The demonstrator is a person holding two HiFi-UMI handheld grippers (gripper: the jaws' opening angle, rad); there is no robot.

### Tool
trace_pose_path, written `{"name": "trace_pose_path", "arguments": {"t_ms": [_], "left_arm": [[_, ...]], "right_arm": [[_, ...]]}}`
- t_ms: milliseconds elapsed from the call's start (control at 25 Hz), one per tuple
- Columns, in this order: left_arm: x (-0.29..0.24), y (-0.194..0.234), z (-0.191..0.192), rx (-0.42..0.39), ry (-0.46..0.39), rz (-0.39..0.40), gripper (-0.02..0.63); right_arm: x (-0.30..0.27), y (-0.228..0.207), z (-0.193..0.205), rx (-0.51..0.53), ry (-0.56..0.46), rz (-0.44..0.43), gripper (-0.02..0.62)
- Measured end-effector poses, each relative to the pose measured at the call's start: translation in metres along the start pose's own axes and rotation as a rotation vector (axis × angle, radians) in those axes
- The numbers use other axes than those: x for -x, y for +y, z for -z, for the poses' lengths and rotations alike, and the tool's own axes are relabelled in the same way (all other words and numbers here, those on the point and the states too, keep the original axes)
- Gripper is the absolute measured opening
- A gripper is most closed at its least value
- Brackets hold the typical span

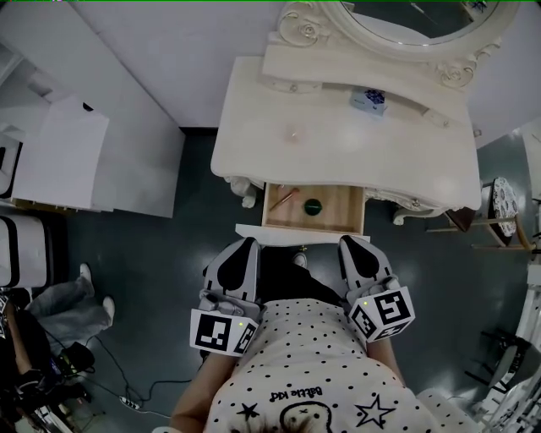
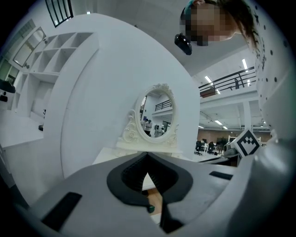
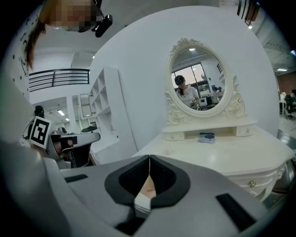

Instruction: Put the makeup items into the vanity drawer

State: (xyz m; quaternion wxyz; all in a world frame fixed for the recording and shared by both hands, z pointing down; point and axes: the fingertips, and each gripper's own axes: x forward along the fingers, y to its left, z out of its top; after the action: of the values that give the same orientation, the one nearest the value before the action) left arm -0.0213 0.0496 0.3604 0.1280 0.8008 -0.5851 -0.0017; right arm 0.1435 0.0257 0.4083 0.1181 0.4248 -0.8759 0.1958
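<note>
The vanity drawer (image 1: pixel 338 221) stands pulled open below the cream tabletop (image 1: pixel 279 161). In it lie a thin pinkish stick (image 1: pixel 286 200) and a round dark green item (image 1: pixel 313 205). A blue and white box (image 1: pixel 368 101) rests on the shelf under the mirror (image 1: pixel 406 21), and a small pale item (image 1: pixel 294 135) lies on the tabletop. My left gripper (image 1: pixel 247 243) and right gripper (image 1: pixel 348 241) hover side by side just in front of the drawer's white front, both shut and holding nothing. In the left gripper view the green item (image 2: pixel 150 208) shows beneath the shut gripper (image 2: pixel 147 155). The right gripper (image 3: pixel 149 158) points toward the box (image 3: pixel 206 137).
A white cabinet (image 1: pixel 59 152) stands at the left of the vanity. A stool with thin legs (image 1: pixel 499 211) sits at its right. Cables (image 1: pixel 127 397) trail over the dark floor at lower left, near another person's legs (image 1: pixel 68 296).
</note>
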Motion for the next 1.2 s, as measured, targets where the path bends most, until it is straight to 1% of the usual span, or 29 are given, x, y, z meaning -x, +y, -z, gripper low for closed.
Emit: {"name": "trace_pose_path", "arguments": {"t_ms": [200,320,520,720,840,1040,1200], "left_arm": [[-0.012,0.023,-0.014,-0.002,-0.001,0.014,-0.005],[-0.018,0.039,-0.023,-0.009,0.004,0.025,-0.005],[-0.03,0.068,-0.039,-0.023,-0.001,0.04,-0.005],[-0.039,0.093,-0.042,-0.032,-0.004,0.058,-0.005],[-0.045,0.101,-0.041,-0.035,0.01,0.075,-0.005],[-0.053,0.105,-0.041,-0.044,0.021,0.104,-0.005],[-0.056,0.114,-0.044,-0.03,0.013,0.088,-0.005]], "right_arm": [[-0.023,0.009,-0.017,0.001,-0.007,0.003,0.009],[-0.038,0.015,-0.026,-0.017,-0.012,0.011,0.009],[-0.063,0.02,-0.042,-0.043,-0.042,0.04,0.009],[-0.079,0.021,-0.044,-0.055,-0.06,0.086,0.009],[-0.086,0.02,-0.043,-0.068,-0.062,0.113,0.009],[-0.096,0.022,-0.046,-0.074,-0.056,0.126,0.009],[-0.106,0.022,-0.049,-0.048,-0.039,0.127,0.011]]}}
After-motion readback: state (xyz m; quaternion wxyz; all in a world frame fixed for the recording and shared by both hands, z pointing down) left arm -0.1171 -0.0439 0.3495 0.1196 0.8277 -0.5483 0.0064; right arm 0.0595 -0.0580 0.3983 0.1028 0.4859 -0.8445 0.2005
